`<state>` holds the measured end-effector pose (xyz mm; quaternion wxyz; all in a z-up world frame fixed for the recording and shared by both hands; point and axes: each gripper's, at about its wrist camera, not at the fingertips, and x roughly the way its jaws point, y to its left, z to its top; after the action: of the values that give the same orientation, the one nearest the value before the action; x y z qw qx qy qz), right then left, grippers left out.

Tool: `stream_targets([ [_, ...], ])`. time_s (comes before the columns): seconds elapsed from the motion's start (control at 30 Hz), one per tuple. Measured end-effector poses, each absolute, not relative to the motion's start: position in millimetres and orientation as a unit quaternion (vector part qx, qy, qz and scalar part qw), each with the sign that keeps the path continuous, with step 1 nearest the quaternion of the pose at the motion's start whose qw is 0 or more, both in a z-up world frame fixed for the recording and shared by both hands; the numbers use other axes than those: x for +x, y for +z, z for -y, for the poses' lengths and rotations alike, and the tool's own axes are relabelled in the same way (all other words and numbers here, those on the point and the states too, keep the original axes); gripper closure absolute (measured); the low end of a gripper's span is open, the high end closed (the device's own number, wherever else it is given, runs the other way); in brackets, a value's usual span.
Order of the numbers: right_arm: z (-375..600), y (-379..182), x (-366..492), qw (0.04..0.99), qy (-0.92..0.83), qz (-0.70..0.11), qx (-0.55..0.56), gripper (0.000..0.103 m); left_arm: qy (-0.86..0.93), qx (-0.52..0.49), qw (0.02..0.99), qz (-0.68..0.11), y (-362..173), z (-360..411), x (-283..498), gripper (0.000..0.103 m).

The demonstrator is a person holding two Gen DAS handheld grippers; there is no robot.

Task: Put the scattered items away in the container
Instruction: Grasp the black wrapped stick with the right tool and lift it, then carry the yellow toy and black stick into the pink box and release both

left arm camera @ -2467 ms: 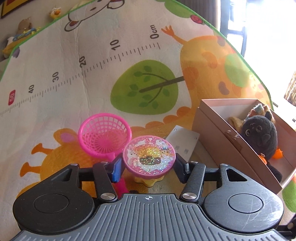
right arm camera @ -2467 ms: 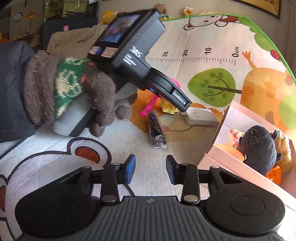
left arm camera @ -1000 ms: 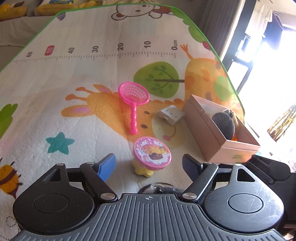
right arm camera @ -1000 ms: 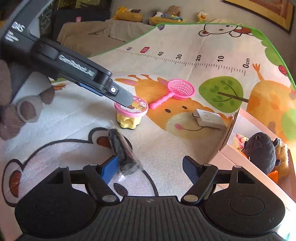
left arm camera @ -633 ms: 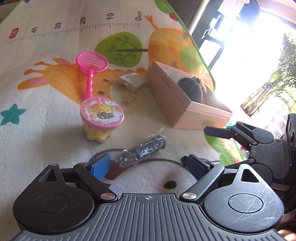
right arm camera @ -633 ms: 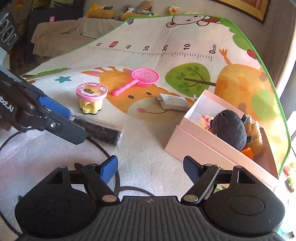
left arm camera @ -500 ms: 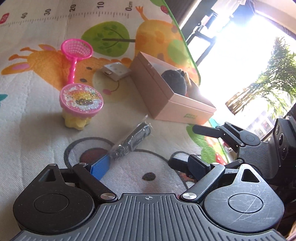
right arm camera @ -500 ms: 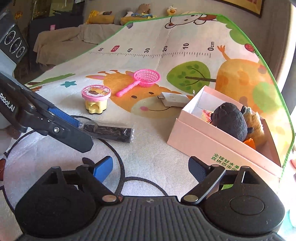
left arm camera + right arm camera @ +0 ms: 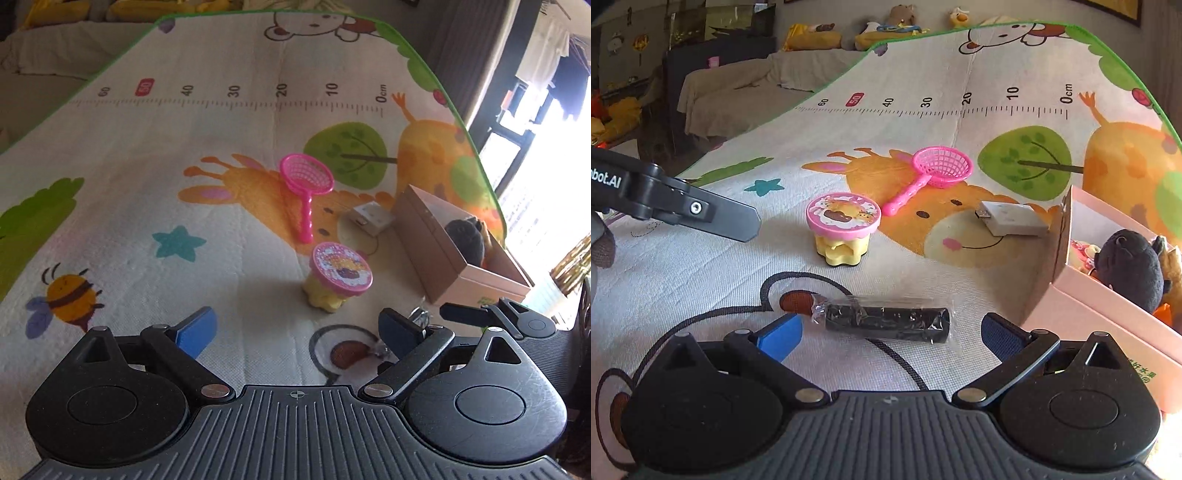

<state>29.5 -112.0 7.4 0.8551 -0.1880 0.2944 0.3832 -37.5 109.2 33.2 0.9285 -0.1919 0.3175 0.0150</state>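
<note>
Mat ruler reads 0cm–60; left tool marked "bot.AI".

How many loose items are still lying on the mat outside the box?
4: the pink net farthest back, the white adapter beside the box, the pink-lidded pot mid-mat, the wrapped black tube just ahead of the right gripper. Others may lie out of view.

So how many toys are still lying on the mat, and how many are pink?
Partly or fully pink: 2, the pink plastic net scoop and the yellow pot with the pink glittery lid.
White: 1, the white flat plug-in box.
Black: 1, the black tube in clear wrap.
Total on the mat, outside the pink cardboard box: 4.
</note>
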Motion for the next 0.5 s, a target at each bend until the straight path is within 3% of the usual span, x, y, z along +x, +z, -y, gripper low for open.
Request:
stream_targets([
  [0.17, 109, 2, 37, 0.847, 0.395, -0.308, -0.178, 0.000, 0.026, -0.193, 0.926, -0.324, 29, -117, -37, 0.005],
  [0.3, 112, 2, 36, 0.839, 0.411, -0.307, -0.178, 0.018, 0.013, -0.186, 0.925, -0.331, 24, -110, -31, 0.005],
  [0.5, 129, 9, 30, 0.843, 0.404, -0.309, -0.174, 0.023, -0.002, -0.134, 0.933, -0.334, 28, -91, -11, 0.005],
])
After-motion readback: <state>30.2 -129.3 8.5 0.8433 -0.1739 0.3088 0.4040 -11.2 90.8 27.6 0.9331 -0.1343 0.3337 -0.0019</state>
